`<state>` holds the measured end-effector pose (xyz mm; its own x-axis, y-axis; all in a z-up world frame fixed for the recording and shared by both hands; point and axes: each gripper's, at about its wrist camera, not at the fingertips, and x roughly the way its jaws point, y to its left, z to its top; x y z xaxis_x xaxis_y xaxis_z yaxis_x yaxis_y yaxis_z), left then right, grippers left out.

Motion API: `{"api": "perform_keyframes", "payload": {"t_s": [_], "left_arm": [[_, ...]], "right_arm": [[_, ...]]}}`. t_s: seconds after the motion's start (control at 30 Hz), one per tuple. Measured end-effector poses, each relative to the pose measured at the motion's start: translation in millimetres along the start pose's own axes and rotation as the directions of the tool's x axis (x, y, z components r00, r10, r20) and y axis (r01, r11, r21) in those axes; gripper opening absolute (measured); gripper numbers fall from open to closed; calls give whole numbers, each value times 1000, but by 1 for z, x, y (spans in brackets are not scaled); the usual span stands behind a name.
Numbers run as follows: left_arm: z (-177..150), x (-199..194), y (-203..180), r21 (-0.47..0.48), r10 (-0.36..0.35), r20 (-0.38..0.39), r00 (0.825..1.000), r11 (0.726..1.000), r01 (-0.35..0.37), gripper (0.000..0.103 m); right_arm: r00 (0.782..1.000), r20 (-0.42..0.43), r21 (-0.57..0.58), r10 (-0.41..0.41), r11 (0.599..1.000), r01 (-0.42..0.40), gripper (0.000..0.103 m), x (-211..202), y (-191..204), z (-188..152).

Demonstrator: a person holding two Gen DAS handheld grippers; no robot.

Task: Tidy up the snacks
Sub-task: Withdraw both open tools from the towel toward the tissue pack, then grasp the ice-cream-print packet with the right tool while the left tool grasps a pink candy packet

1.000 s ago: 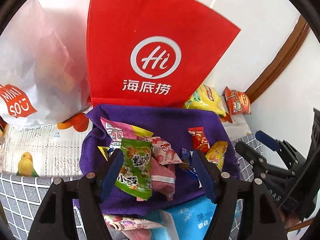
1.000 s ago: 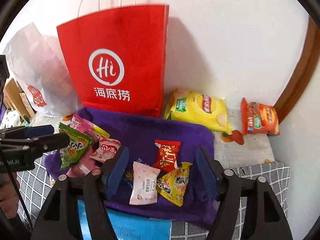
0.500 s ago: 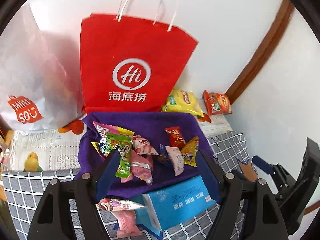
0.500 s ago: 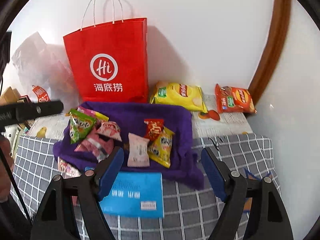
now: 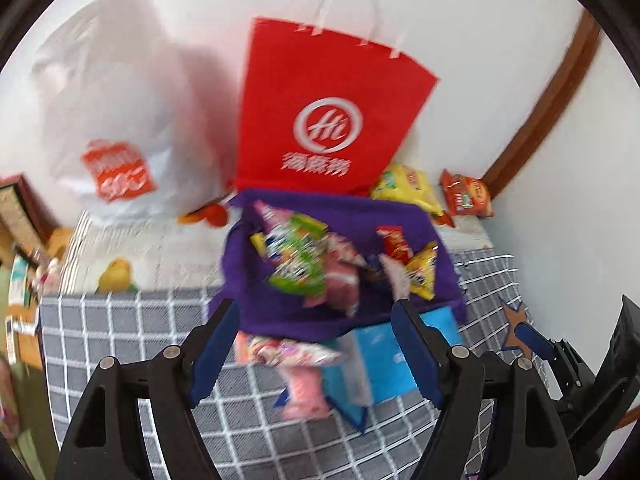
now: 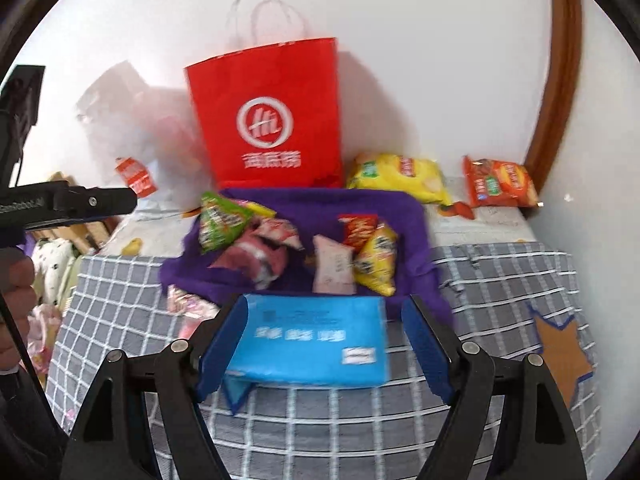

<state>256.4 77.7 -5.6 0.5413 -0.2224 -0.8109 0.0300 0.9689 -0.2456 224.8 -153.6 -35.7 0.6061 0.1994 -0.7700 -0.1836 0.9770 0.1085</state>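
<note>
Both tools, left point(image 5: 314, 350) and right point(image 6: 324, 350), gape wide and hold nothing. Snacks point(image 6: 280, 244) lie heaped on a purple cloth point(image 6: 320, 204) before a red bag point(image 6: 268, 112), with a blue pack point(image 6: 312, 344) nearer, on the checked counter point(image 6: 500, 280).

Small snack packets point(image 6: 296, 248) piled loose on purple cloth point(image 6: 412, 220): green, pink, red, yellow. Yellow chip bag point(image 6: 400, 176) and orange chip bag point(image 6: 500, 182) lie flat by wall, right of cloth. Pink packets point(image 5: 296, 364) off cloth's front edge.
</note>
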Motion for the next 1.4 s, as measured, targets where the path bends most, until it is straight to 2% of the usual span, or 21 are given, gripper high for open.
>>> {"api": "perform_keyframes", "payload": {"t_s": [0.27,0.33,0.5,0.7,1.0,1.23,1.37,1.4], "left_arm": [[-32,7,44,-74,57,-35,998,996,-59,76],[-39,10,56,-98,72,-45,996,992,-77,76],[-48,16,85,-142,110,-61,992,983,-118,76],[-53,26,114,-194,118,-81,990,972,-132,76],[-57,36,139,-240,99,-92,991,964,-119,76],[-60,43,160,-296,85,-100,991,948,-112,76],[-61,43,165,-308,81,-102,991,945,-109,76],[-61,43,165,-308,81,-103,991,945,-109,76]], "right_arm": [[997,-21,-70,77,994,-78,68,13,40,-19],[996,-18,-102,86,991,-87,58,17,51,-19],[989,-58,-178,134,974,-143,50,44,82,-15],[986,-104,-307,131,939,-157,47,84,123,-12],[972,-206,-427,114,883,-195,47,133,155,-13],[944,-319,-449,81,864,-226,48,165,167,-17],[938,-341,-444,59,869,-216,48,176,168,-20],[934,-350,-430,72,873,-229,44,177,167,-20]]}}
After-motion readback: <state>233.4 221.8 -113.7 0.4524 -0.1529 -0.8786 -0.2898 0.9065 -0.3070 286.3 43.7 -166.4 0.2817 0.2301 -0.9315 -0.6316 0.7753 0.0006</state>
